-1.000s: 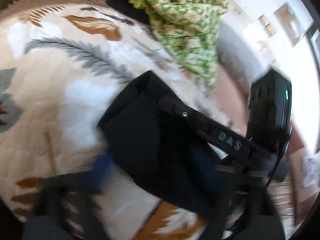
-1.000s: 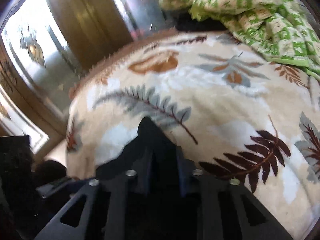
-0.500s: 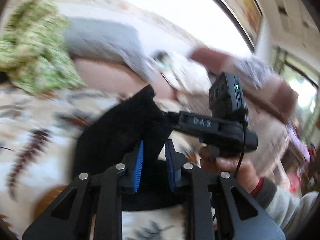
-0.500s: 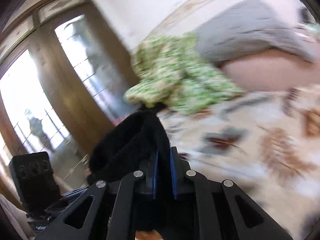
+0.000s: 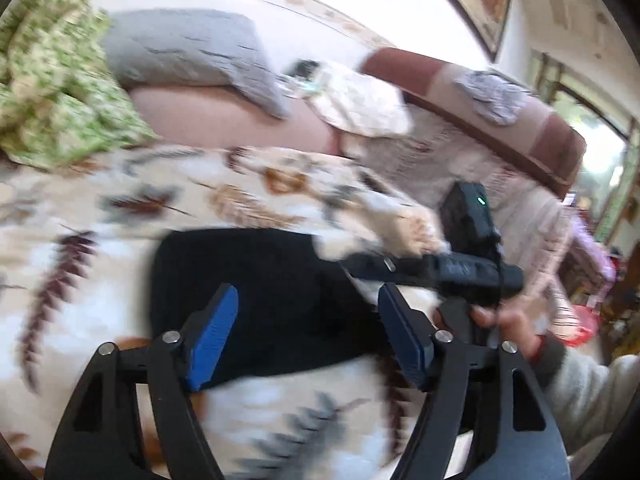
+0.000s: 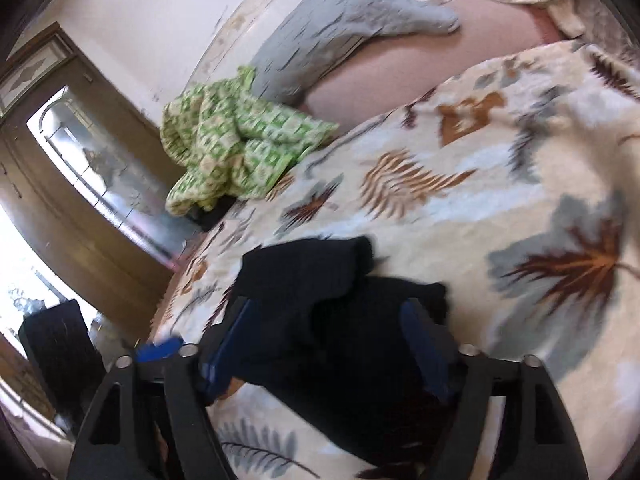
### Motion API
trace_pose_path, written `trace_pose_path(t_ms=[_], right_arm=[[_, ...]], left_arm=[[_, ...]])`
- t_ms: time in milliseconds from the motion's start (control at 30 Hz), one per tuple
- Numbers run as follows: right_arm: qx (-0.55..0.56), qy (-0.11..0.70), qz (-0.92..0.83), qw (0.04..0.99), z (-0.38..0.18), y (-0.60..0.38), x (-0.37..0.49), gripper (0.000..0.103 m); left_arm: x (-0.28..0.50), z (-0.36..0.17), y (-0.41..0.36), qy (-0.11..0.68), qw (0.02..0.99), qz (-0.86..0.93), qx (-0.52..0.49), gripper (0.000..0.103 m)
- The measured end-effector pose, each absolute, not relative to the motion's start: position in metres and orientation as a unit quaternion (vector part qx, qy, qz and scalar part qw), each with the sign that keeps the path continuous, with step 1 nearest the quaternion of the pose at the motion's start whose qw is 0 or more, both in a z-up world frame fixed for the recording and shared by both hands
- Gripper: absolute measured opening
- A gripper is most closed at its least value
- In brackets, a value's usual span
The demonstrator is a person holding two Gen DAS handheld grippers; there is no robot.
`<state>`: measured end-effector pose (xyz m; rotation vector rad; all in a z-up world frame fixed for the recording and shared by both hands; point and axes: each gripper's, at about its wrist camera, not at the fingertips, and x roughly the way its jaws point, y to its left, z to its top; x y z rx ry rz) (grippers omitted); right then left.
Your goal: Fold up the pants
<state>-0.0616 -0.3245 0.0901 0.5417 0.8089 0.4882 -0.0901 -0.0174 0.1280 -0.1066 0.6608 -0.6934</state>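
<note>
Black pants (image 5: 276,292) lie folded on the leaf-print blanket (image 5: 80,216) on the bed. Left gripper (image 5: 308,332) has just opened its jaws wide; pants lie beyond the blue pads (image 5: 212,332), not pinched. Right gripper (image 6: 328,344) jaws also just opened, pants beneath, loose. Right hand (image 5: 508,324) shows in the left view. Green quilt (image 6: 228,148) bunched at the bed's far edge.
</note>
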Motion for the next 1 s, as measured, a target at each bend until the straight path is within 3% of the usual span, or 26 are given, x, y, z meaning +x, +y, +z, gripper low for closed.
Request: trace_pose_path(t_ms=[100, 133, 200, 233, 367, 433, 533, 667, 833, 900, 967, 1000], right_arm=[[0.246, 0.433, 0.224, 0.838, 0.069, -0.296, -0.043, 0.085], [0.245, 0.442, 0.217, 0.835, 0.063, -0.289, -0.04, 0.08], [0.25, 0.433, 0.214, 0.839, 0.063, -0.281, -0.039, 0.033], [0.246, 0.433, 0.21, 0.841, 0.064, -0.279, -0.041, 0.015], [0.243, 0.395, 0.209, 0.861, 0.096, -0.287, -0.067, 0.007], [0.247, 0.381, 0.206, 0.867, 0.106, -0.298, -0.083, 0.006], [0.253, 0.383, 0.188, 0.868, 0.102, -0.314, -0.103, 0.002], [0.211, 0.444, 0.136, 0.86, 0.061, -0.31, -0.099, 0.003], [0.183, 0.434, 0.123, 0.873, 0.08, -0.312, -0.105, 0.012], [0.189, 0.427, 0.122, 0.876, 0.087, -0.318, -0.106, 0.028], [0.211, 0.419, 0.12, 0.875, 0.089, -0.324, -0.103, 0.068], [0.22, 0.418, 0.116, 0.874, 0.087, -0.326, -0.101, 0.069]], left_arm=[[-0.072, 0.115, -0.002, 0.337, 0.893, -0.292, -0.058, 0.073], [-0.072, 0.11, 0.001, 0.34, 0.893, -0.288, -0.062, 0.073], [-0.066, 0.103, 0.002, 0.345, 0.895, -0.277, -0.065, 0.073], [-0.064, 0.103, 0.002, 0.346, 0.895, -0.272, -0.065, 0.073], [-0.069, 0.112, -0.002, 0.328, 0.902, -0.275, -0.064, 0.073], [-0.071, 0.114, -0.006, 0.319, 0.905, -0.275, -0.064, 0.082], [-0.066, 0.098, -0.021, 0.339, 0.898, -0.274, -0.054, 0.083], [-0.051, 0.066, -0.041, 0.407, 0.879, -0.248, -0.012, 0.083], [-0.048, 0.083, -0.028, 0.387, 0.889, -0.244, -0.022, 0.083], [-0.041, 0.089, -0.022, 0.382, 0.893, -0.235, -0.028, 0.083], [-0.031, 0.086, -0.018, 0.391, 0.893, -0.22, -0.025, 0.083], [-0.027, 0.084, -0.016, 0.397, 0.892, -0.216, -0.025, 0.083]])
